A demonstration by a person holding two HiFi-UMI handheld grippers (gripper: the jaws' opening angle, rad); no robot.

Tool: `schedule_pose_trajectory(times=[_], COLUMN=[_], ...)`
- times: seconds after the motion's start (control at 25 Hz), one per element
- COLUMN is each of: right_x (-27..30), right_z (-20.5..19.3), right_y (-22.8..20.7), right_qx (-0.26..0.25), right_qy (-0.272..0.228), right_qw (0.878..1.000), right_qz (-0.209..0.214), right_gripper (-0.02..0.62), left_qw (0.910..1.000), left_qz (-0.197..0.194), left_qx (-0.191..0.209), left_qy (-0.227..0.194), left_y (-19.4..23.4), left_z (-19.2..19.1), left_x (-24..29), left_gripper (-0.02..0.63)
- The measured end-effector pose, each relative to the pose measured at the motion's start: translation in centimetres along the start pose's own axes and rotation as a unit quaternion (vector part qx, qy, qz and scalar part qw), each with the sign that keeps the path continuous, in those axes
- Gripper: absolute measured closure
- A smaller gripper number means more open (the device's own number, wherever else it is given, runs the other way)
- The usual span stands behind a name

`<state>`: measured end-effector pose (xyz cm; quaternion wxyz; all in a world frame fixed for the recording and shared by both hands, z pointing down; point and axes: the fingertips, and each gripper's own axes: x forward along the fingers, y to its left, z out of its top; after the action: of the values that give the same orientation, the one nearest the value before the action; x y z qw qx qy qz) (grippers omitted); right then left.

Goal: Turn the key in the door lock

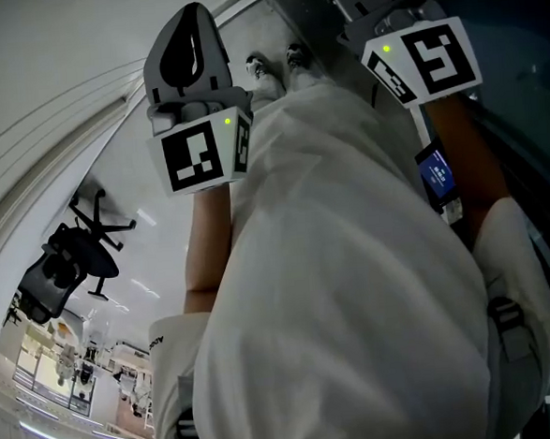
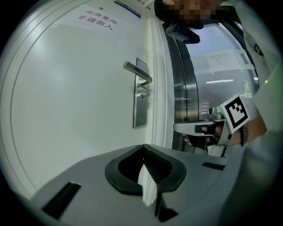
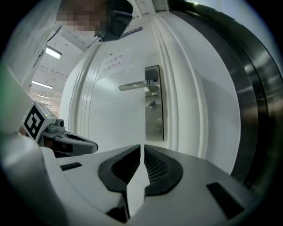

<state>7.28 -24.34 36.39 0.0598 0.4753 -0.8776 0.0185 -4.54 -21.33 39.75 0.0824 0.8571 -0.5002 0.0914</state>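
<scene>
"White door (image 3: 110,119) fills both gripper views, w/ a steel plate (image 3: 153,126) near its right edge. Where's the key?"

"Key (image 3: 151,105) is in the lock on that plate, just below the lever handle (image 3: 132,86). It's small, but we see it sticking out of the cylinder in both views."

"Are we on it?"

"No. Our left gripper (image 2: 142,148) and right gripper (image 3: 140,148) are both well apart from the plate, pointing at the door. Each shows in the other's view: the right one off to the right by the dark steel frame (image 3: 252,101), the left one off to the left."

"Fingers?"

"Left fingers (image 2: 159,165) are clenched, pads meeting at the tips, nothing in them. Right fingers (image 3: 157,165) are all but together — a thin slit shows between the pads, and nothing's in it."

"Head view?"

"Mostly our white top (image 1: 335,275), w/ both grippers at the far end — left arm bare below its cube. Black office chair (image 1: 71,261) stands off to the left. No lock or key in that view."
</scene>
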Motion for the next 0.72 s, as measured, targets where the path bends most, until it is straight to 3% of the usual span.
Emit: schedule_pose_trajectory(times=[0.36,0.6,0.72], right_x=[-3.6,-5.1,-6.9], right_z=[-5.1,-7.6,-8.4], right_y=[0.1,3.5,4.3], right_qx=[0.084,0.107,0.080], right_qy=[0.041,0.057,0.068], right_qw=[0.995,0.992,0.994], right_qz=[-0.018,0.021,0.044], right_gripper=[0.591,0.591,0.591], left_qw=[0.9998,0.9998,0.9998], left_qz=[0.007,0.002,0.000], left_qx=[-0.003,0.000,0.008], left_qy=[0.019,0.018,0.016], left_y=[-1.7,-4.0,-6.6], left_z=[-1.9,-4.2,-5.0], left_x=[0.2,-0.4,-1.3], left_gripper=[0.597,0.597,0.597])
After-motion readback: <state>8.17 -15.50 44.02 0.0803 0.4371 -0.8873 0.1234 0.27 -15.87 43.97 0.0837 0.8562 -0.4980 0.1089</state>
